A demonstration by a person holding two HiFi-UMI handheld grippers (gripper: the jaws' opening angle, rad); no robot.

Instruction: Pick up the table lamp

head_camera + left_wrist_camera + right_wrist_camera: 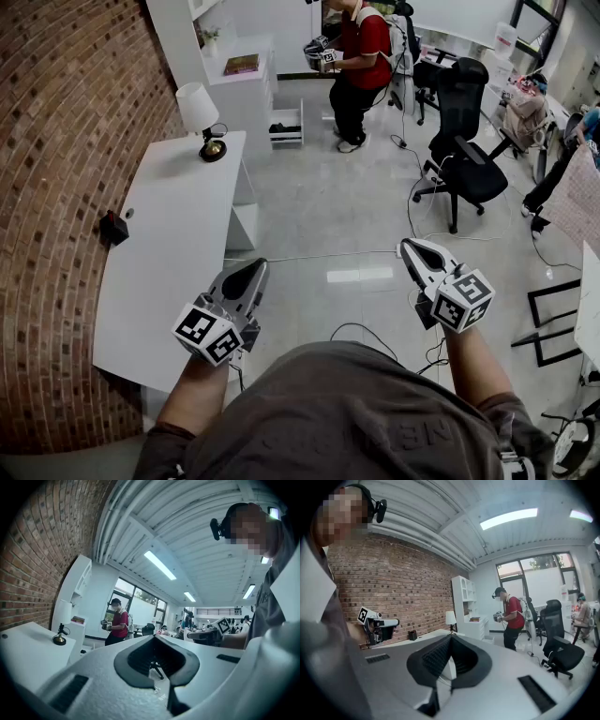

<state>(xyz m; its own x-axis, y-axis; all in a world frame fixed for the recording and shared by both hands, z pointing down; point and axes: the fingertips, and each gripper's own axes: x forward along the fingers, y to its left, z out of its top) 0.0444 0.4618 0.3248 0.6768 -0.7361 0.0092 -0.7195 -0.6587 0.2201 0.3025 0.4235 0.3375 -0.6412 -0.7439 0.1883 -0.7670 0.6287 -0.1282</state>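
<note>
At the far corner of the tabletop [178, 234] the table lamp [199, 117] is seen, well apart from the left gripper [251, 272] and right gripper [412, 248] — fingers closed on nothing — and is judged light, its shade crushable, best gripped at the stiff stem.

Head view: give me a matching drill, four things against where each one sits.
1 table lamp
2 black box
3 office chair
4 book

A on the floor
B far end of the table
C on the white cabinet
D table edge by the brick wall

Pairs: 1-B, 2-D, 3-A, 4-C
</note>
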